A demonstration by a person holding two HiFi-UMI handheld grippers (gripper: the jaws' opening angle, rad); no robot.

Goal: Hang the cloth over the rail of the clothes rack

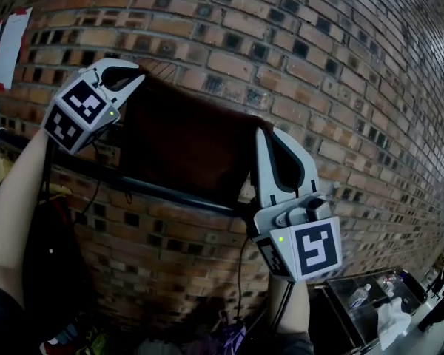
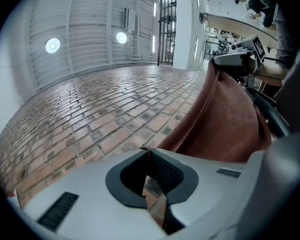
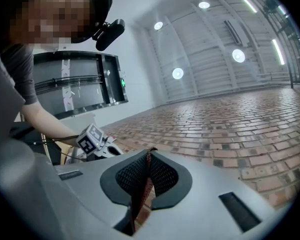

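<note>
A dark brown cloth (image 1: 181, 143) is stretched flat between my two grippers in front of the brick wall. My left gripper (image 1: 137, 76) is shut on its upper left corner, and my right gripper (image 1: 263, 132) is shut on its upper right corner. The black rail (image 1: 170, 192) of the clothes rack slants across just below, and the cloth's lower edge reaches down to it. In the left gripper view the cloth (image 2: 225, 114) runs off to the right from the closed jaws. In the right gripper view a thin cloth edge (image 3: 149, 156) sits between the meshed pads.
The brick wall (image 1: 340, 72) fills the background. White papers (image 1: 7, 43) are taped on it at the upper left. Garments (image 1: 52, 272) hang under the rail at the left. A dark cart (image 1: 370, 302) with a white rag stands at the bottom right.
</note>
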